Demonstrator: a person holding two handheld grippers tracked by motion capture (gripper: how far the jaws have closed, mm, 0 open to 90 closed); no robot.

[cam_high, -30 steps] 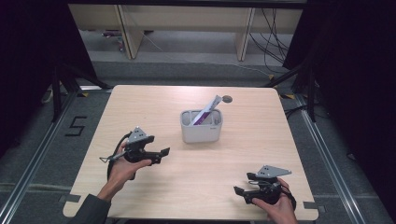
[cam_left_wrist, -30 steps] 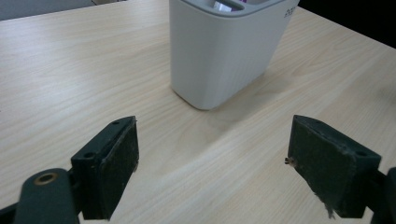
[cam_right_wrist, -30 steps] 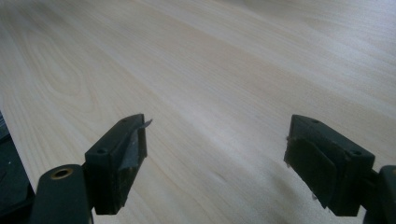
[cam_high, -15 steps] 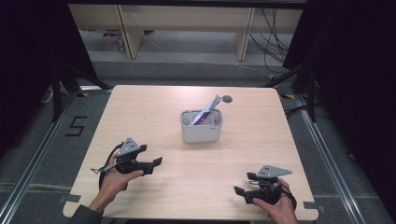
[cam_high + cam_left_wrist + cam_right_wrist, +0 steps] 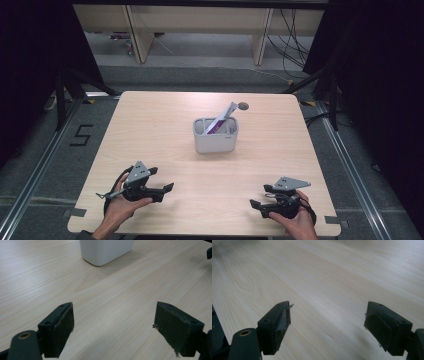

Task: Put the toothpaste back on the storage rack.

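A pale wooden desk (image 5: 150,125) stands on a grey floor in a dim room, with dark curtains at both sides and shelving and cables beyond its far edge. A white ribbed container (image 5: 215,135) sits near the middle of the desk and serves as the landmark here. A white and purple tube (image 5: 220,119) leans out of the container, its top tilted toward the far right. Just beyond the container, near the far edge of the desk, there is a small round dark hole (image 5: 243,105).

The left gripper (image 5: 162,191) rests low over the desk, nearer the person than the container and off to its left, well apart from it. A hand (image 5: 120,207) holds it from behind, and its jaws point roughly toward the right. In the left gripper view its jaws stand wide apart with nothing but bare wood between them, and the bottom of the white container (image 5: 106,251) shows farther off, above the gap and a little left of its middle.

The right gripper (image 5: 260,196) lies nearer the person than the container and off to its right, also well apart from it, held by the other hand (image 5: 300,222). In the right gripper view its jaws are spread wide and empty over bare desk (image 5: 332,277).
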